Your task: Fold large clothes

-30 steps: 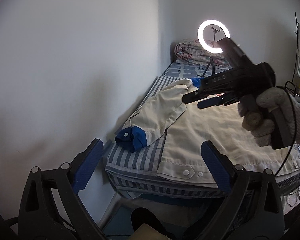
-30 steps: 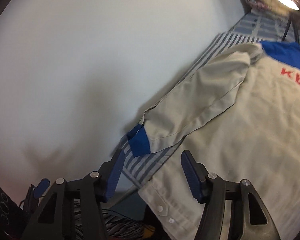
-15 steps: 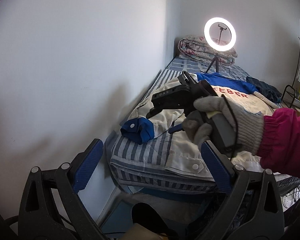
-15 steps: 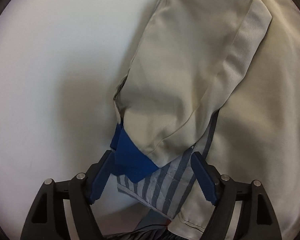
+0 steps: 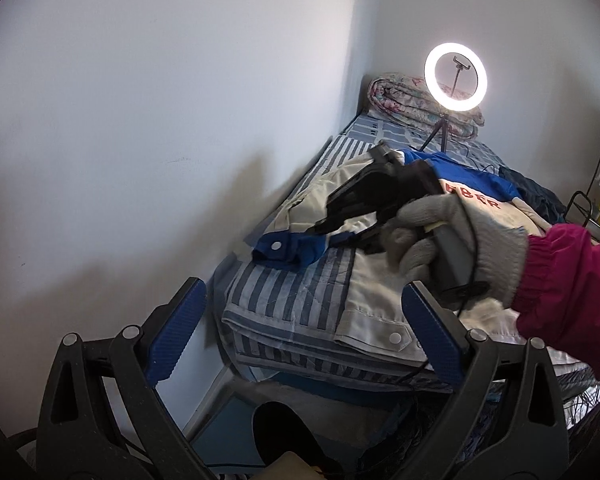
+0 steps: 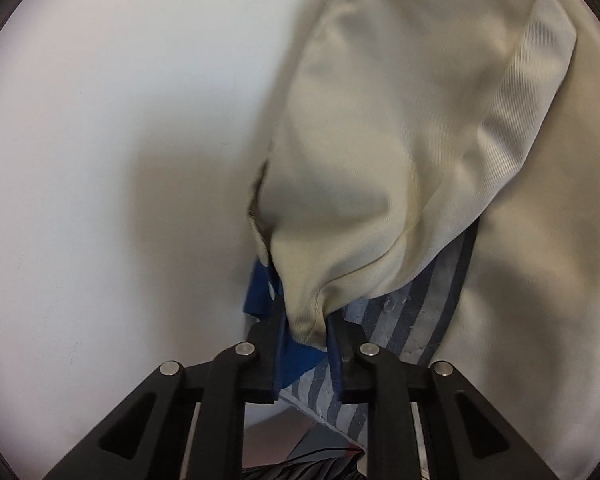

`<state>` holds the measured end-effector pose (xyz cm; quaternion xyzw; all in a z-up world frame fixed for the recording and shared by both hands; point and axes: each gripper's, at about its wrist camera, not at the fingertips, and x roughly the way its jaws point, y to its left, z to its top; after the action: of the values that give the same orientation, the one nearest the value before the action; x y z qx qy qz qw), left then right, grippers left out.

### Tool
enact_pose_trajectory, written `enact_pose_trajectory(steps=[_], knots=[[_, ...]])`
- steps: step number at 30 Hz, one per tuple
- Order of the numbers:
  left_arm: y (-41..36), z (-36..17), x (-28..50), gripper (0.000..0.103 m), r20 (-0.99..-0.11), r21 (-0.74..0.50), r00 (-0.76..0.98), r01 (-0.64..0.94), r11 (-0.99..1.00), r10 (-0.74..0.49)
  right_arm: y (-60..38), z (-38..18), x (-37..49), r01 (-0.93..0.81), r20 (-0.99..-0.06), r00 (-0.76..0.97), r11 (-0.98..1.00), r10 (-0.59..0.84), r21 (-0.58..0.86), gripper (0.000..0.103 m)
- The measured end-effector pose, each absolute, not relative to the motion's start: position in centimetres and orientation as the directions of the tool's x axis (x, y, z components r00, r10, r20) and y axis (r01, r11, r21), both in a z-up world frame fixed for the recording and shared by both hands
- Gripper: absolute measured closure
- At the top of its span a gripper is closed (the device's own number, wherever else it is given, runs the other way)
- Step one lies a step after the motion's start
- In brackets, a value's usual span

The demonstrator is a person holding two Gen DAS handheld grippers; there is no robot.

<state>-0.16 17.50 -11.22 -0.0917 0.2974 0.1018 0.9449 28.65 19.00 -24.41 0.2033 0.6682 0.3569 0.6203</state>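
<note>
A beige jacket [image 5: 384, 280] with a blue collar and blue cuffs lies spread on a striped bed [image 5: 284, 304]. In the right wrist view its left sleeve [image 6: 380, 160] bunches up, and my right gripper [image 6: 306, 320] is closing its jaws, pads pressing the sleeve end at the blue cuff [image 6: 296, 356]. The left wrist view shows that same right gripper [image 5: 324, 226] in a gloved hand [image 5: 444, 232] at the cuff [image 5: 288, 248]. My left gripper [image 5: 300, 328] hangs open in front of the bed's near corner, nothing between its fingers.
A white wall [image 5: 160, 140] runs tight along the bed's left side. A lit ring light [image 5: 456, 77] on a tripod and a rolled quilt [image 5: 404, 100] stand at the far end. Dark clothes [image 5: 536, 196] lie at the right, near a wire rack [image 5: 588, 208].
The right gripper dropped to the sleeve end and closed on the cuff, bunching the cloth. The left gripper drifted slightly, staying open.
</note>
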Motion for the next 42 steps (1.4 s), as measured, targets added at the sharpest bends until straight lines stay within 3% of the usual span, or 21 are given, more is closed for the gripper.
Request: enact_pose_trajectory(steps=[8, 10, 11, 13, 14, 19, 26, 31, 35, 36, 37, 42], knots=[[16.1, -11.0, 2.9, 0.006, -0.620, -0.105, 0.781, -0.179, 0.978, 0.076, 11.9, -20.5, 27.1, -0.313, -0.691, -0.114, 0.634, 0.714, 0.707, 0.090], [15.6, -11.3, 4.5, 0.025, -0.651, -0.115, 0.758, -0.147, 0.982, 0.037, 10.3, -21.3, 26.6, -0.310, -0.701, -0.124, 0.643, 0.702, 0.700, 0.090], [15.5, -11.4, 5.5, 0.029, -0.669, -0.138, 0.743, -0.136, 0.981, 0.009, 9.6, -22.1, 26.4, -0.304, -0.707, -0.127, 0.651, 0.696, 0.695, 0.090], [15.6, -11.9, 7.8, 0.050, -0.704, -0.189, 0.709, -0.127, 0.974, -0.044, 8.4, -23.8, 26.2, -0.274, -0.708, -0.133, 0.660, 0.694, 0.699, 0.090], [15.5, -12.3, 9.0, 0.052, -0.721, -0.206, 0.690, -0.123, 0.971, -0.065, 7.9, -24.8, 26.0, -0.255, -0.706, -0.132, 0.665, 0.696, 0.702, 0.090], [15.8, -14.6, 15.0, 0.052, -0.789, -0.265, 0.597, -0.117, 0.957, -0.145, 6.5, -27.3, 26.3, -0.238, -0.700, -0.131, 0.663, 0.702, 0.710, 0.090], [18.6, -20.1, 20.7, 0.050, -0.859, -0.355, 0.464, -0.233, 0.905, -0.217, 5.3, -27.5, 26.3, -0.264, -0.678, -0.127, 0.634, 0.724, 0.727, 0.090], [20.5, -23.6, 21.5, 0.050, -0.850, -0.482, 0.405, -0.341, 0.807, -0.336, 5.9, -27.8, 25.6, -0.273, -0.670, -0.125, 0.624, 0.732, 0.732, 0.090], [20.5, -24.1, 21.8, 0.073, -0.847, -0.489, 0.408, -0.340, 0.803, -0.342, 5.2, -27.4, 25.2, -0.266, -0.662, -0.125, 0.617, 0.739, 0.740, 0.089], [20.4, -24.0, 22.0, 0.087, -0.849, -0.477, 0.416, -0.337, 0.812, -0.326, 4.9, -27.0, 25.2, -0.264, -0.661, -0.124, 0.617, 0.740, 0.741, 0.088], [20.3, -23.6, 22.0, 0.092, -0.849, -0.469, 0.424, -0.332, 0.819, -0.314, 4.7, -26.8, 25.1, -0.264, -0.660, -0.125, 0.616, 0.741, 0.742, 0.086], [21.1, -20.0, 21.5, 0.097, -0.835, -0.410, 0.508, -0.314, 0.856, -0.213, 4.8, -25.0, 24.6, -0.317, -0.667, -0.135, 0.606, 0.733, 0.730, 0.071]])
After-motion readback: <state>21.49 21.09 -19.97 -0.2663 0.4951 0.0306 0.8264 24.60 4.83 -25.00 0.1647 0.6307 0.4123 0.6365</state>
